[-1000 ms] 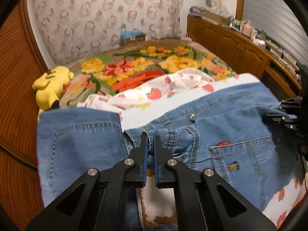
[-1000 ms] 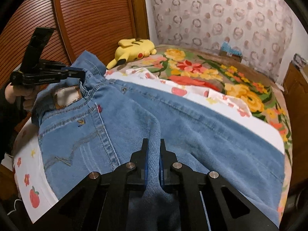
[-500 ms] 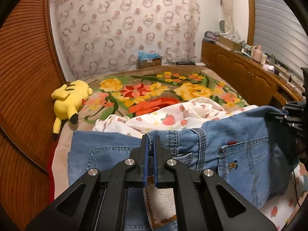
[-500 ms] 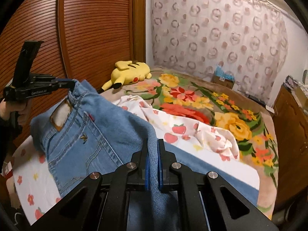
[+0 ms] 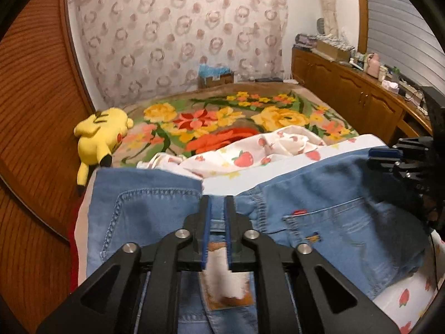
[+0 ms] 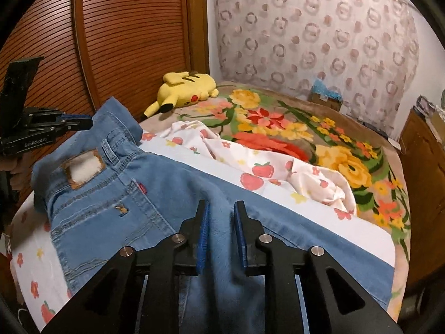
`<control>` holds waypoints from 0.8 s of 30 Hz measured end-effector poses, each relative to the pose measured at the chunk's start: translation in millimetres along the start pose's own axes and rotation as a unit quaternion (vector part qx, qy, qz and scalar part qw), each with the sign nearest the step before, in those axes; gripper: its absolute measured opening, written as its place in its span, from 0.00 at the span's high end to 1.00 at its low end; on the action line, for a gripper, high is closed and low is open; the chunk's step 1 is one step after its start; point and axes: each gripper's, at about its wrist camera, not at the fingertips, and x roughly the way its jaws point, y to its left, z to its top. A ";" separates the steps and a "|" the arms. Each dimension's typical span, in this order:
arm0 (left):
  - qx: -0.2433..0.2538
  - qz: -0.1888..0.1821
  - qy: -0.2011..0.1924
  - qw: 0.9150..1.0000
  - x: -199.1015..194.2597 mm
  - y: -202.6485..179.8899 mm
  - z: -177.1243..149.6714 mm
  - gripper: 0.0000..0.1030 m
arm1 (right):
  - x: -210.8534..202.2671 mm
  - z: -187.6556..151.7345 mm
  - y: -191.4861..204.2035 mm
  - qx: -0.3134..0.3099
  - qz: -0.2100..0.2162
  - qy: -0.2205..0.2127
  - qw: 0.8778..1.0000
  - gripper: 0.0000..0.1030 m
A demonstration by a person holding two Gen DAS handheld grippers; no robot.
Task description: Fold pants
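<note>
While the jeans (image 6: 155,194) lie across the bed (image 6: 347,150), both jaws are opening — the left hand-held gripper (image 5: 217,208) narrowly apart around the waistband, the right hand-held gripper (image 6: 221,217) wider, denim bunched between its pads without being pinched.

My left tool (image 5: 217,203) is covering part of the jeans' (image 5: 333,208) waistband, and the leather patch (image 5: 225,284) behind its fingers is blurring. The jeans are running out below both views. Small items on the sideboard (image 5: 361,94) beyond the jeans are too tiny to identify. My hand (image 6: 14,172) is mostly cut off beside the jeans.
</note>
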 end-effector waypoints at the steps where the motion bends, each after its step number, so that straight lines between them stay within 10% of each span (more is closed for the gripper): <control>1: 0.004 -0.004 -0.008 1.000 -6.0 -3.3 1.6 0.84 | -4.7 -0.8 -0.9 -0.001 -0.001 -0.003 1.000 0.80; 11: 0.026 -0.072 -0.043 0.996 -31.0 -45.4 2.6 0.26 | -57.7 -23.3 -9.1 0.023 0.007 -0.039 0.999 0.74; 24: 0.043 -0.123 -0.029 0.991 -14.7 -110.1 -10.4 0.24 | -113.0 -88.6 -33.2 0.066 -0.057 -0.041 0.995 0.64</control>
